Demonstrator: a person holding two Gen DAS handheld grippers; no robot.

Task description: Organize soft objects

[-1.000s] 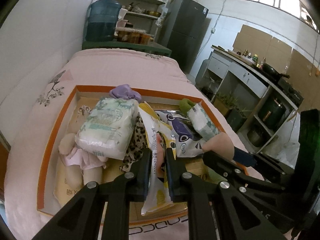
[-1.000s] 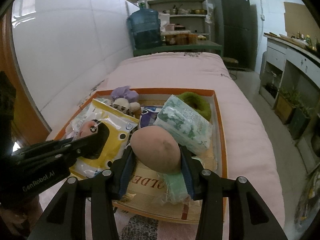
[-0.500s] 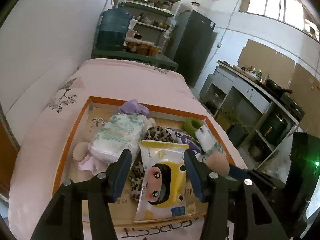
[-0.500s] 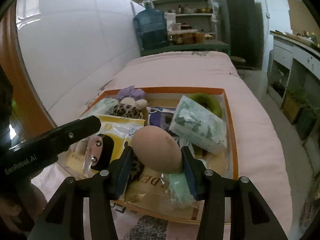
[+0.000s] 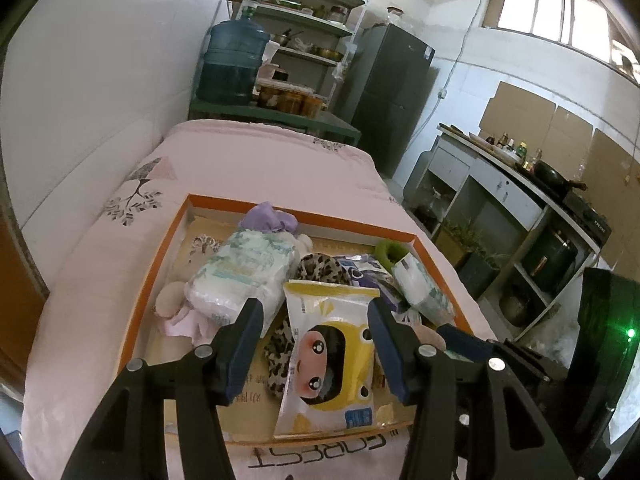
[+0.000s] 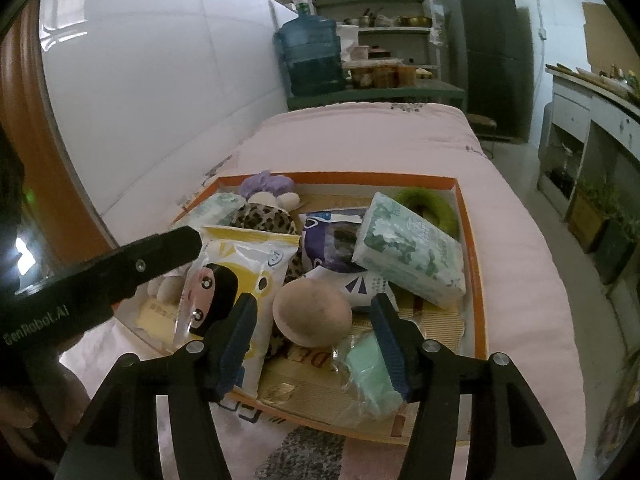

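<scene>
The yellow wipes pack (image 5: 330, 354) is lying in the orange-rimmed tray (image 5: 154, 264), overlapping the leopard-print cloth (image 5: 320, 266), with the tan squishy bun (image 6: 313, 313) sitting just beside it. The left gripper (image 5: 314, 320) is hovering with jaws spread, gripping nothing. The right gripper (image 6: 314, 320) is likewise spread apart, straddling the bun.

— What stands beyond the jaws, straight ahead?
— A pink quilt (image 5: 256, 160), stretching away from them. Past its far end, a blue water jug (image 5: 232, 64) on a green bench (image 5: 276, 116), with jars (image 5: 290, 100) beside the jug.
— Behind those?
— A shelf rack (image 5: 308, 20) loaded with pots, and a dark fridge (image 5: 388, 96) just right of it.
— Far right of the jaws?
— A counter (image 5: 516, 184) with bottles and a black pan (image 5: 554, 174).
</scene>
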